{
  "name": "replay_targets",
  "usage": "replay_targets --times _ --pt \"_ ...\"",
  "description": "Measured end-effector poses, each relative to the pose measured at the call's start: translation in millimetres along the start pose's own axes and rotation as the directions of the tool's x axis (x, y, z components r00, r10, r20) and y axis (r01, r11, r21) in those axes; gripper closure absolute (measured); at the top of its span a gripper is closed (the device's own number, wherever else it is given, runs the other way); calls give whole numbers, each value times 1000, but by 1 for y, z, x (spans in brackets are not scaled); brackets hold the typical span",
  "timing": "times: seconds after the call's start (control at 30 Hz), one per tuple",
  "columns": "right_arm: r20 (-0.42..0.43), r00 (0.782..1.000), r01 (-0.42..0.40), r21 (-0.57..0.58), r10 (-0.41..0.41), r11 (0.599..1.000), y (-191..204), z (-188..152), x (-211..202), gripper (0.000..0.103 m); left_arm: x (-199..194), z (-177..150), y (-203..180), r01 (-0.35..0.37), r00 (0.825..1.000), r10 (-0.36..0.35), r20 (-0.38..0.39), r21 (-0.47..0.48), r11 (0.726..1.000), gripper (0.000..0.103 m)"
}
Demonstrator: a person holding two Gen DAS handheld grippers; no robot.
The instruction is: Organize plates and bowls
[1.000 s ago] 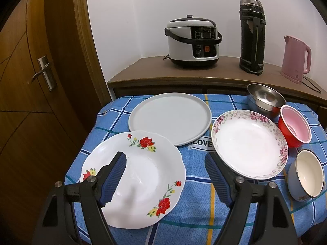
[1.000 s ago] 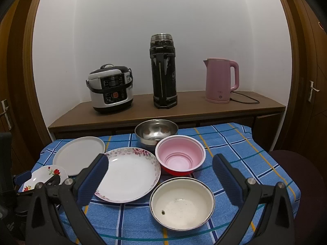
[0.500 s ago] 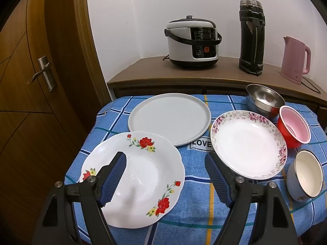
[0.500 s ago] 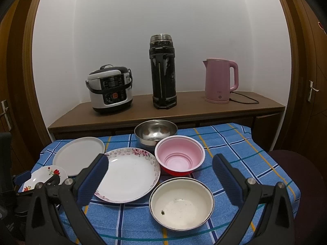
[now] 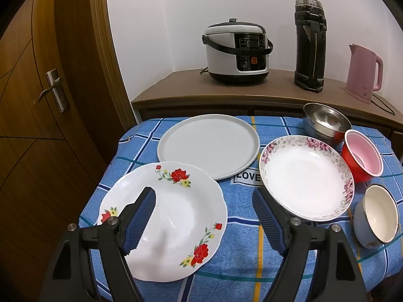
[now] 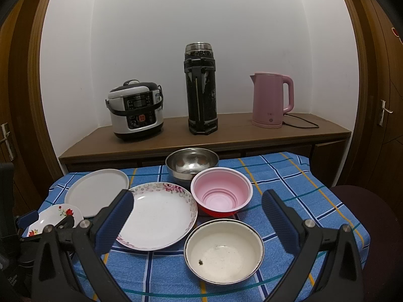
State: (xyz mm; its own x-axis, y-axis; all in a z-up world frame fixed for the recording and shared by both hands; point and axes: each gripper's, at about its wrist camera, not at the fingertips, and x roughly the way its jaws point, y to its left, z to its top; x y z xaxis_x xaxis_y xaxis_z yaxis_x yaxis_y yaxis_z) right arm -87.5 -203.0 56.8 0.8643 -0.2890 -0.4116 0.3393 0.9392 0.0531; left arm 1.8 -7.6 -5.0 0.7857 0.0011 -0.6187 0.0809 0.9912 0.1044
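On the blue checked tablecloth point(image 5: 241, 259) lie a red-flower plate point(image 5: 181, 216), a flat grey plate point(image 5: 209, 144) and a pink-rimmed deep plate point(image 5: 306, 176). To their right stand a steel bowl point(image 6: 191, 163), a red bowl with pink inside point(image 6: 221, 196) and a cream enamel bowl point(image 6: 224, 250). My left gripper point(image 5: 204, 206) hangs open over the red-flower plate, holding nothing. Open too and holding nothing, my right gripper point(image 6: 197, 207) hovers above the pink-rimmed plate point(image 6: 156, 216) and the enamel bowl.
Behind the table a wooden shelf point(image 6: 226, 130) carries a rice cooker point(image 6: 136, 110), a dark thermos point(image 6: 201, 88) and a pink kettle point(image 6: 272, 100). Wooden doors point(image 5: 37, 125) flank both sides. A dark seat point(image 6: 365, 216) sits at the table's right.
Both views have shifted only slightly; the dishes have not moved and both grippers stay open.
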Motion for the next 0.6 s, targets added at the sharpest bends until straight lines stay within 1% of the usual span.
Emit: replay_targets --times 0.6 --pt "2 1000 0 -2 0 1000 0 0 0 0 1 1 -4 9 1000 -9 -3 8 1000 22"
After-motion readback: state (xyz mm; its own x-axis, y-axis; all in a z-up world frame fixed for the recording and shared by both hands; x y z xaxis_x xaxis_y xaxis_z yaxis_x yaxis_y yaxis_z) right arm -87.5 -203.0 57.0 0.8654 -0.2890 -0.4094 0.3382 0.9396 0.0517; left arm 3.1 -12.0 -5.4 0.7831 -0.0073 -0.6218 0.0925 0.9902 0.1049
